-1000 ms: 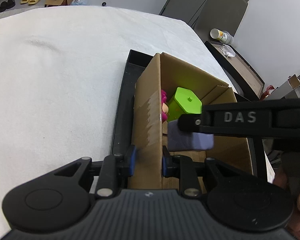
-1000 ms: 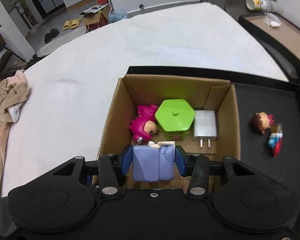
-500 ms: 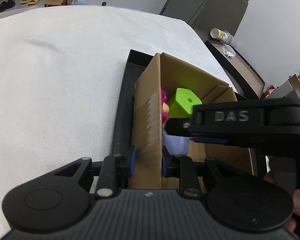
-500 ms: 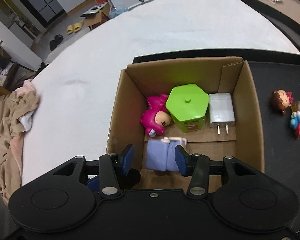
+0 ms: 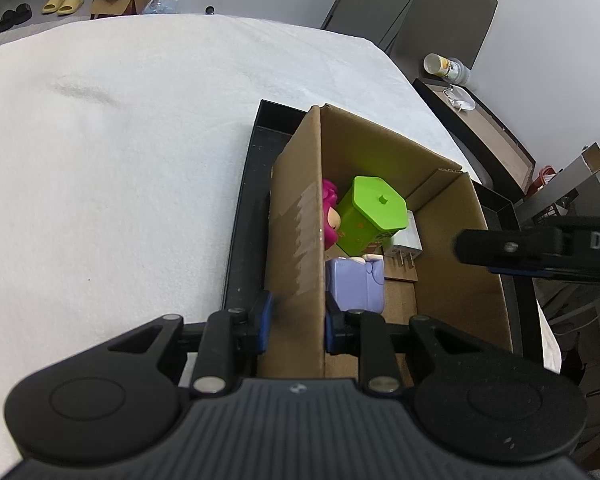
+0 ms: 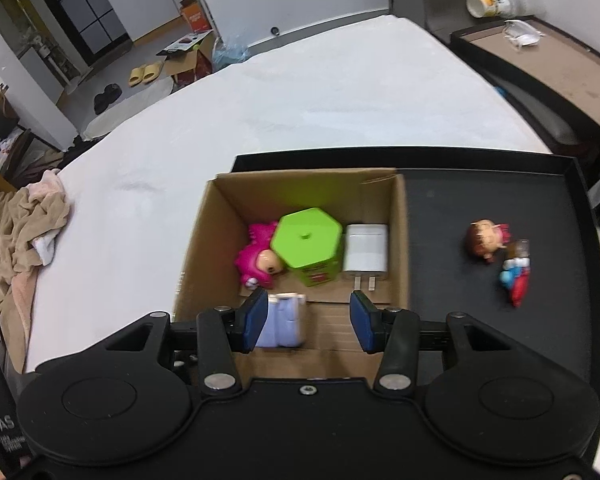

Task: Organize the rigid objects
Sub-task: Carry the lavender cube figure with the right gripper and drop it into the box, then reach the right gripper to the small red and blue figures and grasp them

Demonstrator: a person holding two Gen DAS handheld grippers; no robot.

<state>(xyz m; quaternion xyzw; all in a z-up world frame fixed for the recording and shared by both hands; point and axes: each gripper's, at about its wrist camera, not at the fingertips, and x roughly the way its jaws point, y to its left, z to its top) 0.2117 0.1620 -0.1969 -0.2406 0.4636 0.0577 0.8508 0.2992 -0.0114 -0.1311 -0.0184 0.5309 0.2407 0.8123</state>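
A cardboard box (image 6: 220,232) (image 5: 296,216) stands on a black tray (image 6: 480,184). Inside lie a pink doll (image 6: 258,258), a green hexagonal container (image 6: 306,238), a white charger (image 6: 366,252) and a lilac block toy (image 6: 284,320) (image 5: 354,284). My left gripper (image 5: 295,316) is shut on the box's left wall. My right gripper (image 6: 308,320) is open and empty above the box's near side, the lilac toy lying below by its left finger. A brown-haired figurine (image 6: 484,240) and a red-blue figurine (image 6: 516,276) lie on the tray, right of the box.
The tray sits on a white cloth-covered table (image 6: 300,100). A beige towel (image 6: 24,224) lies at the table's left edge. A dark side table (image 6: 548,56) with a cup stands at the back right.
My right gripper opened and let go of the lilac block toy, which now lies in the box. The right gripper then drew back to the right. My left gripper kept its hold.
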